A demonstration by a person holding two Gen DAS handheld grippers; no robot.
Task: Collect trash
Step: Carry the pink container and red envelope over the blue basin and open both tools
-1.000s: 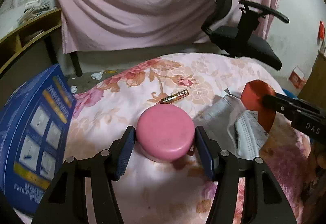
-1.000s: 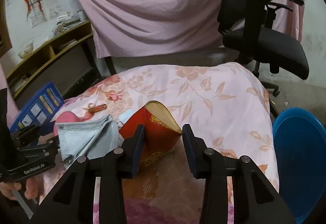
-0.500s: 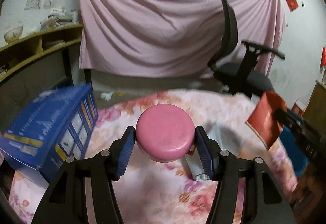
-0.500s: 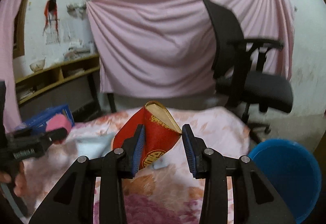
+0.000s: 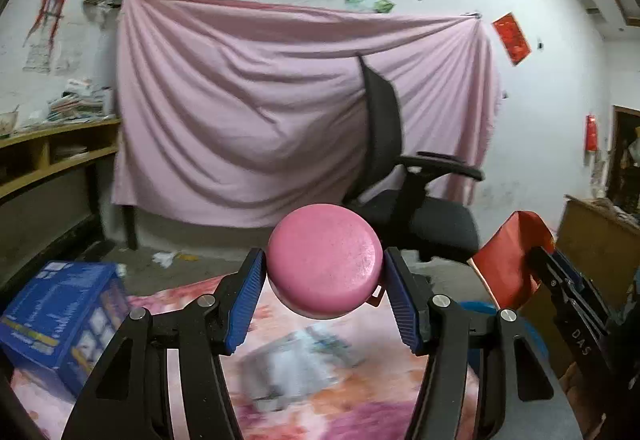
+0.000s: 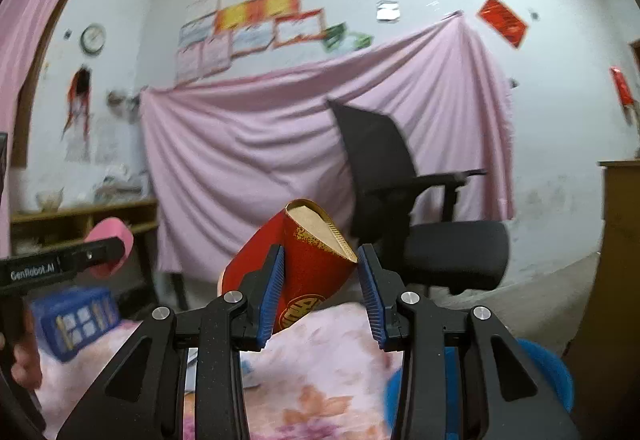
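My left gripper [image 5: 324, 294] is shut on a round pink lidded jar [image 5: 323, 270], held up in the air above the flowered cloth [image 5: 352, 400]. A grey face mask [image 5: 292, 364] lies blurred on the cloth below it. My right gripper [image 6: 320, 292] is shut on a red and gold paper envelope [image 6: 300, 272], bent open at its top. The left view also catches the envelope [image 5: 506, 260] and the right gripper's fingers [image 5: 568, 304] at the right edge. In the right wrist view the pink jar [image 6: 116, 244] shows at the left, in the left gripper's fingers [image 6: 60, 266].
A blue basin [image 6: 548, 372] sits on the floor at the lower right. A blue box [image 5: 56, 316] stands at the left edge of the cloth. A black office chair [image 5: 412, 191] stands before a hanging pink sheet [image 5: 248, 111]. Wooden shelves [image 5: 44, 159] line the left wall.
Both grippers have risen off the flowered cloth and tipped up toward level, carrying the pink jar and the red envelope. The mask stays on the cloth; the small gold tube has dropped out of view.
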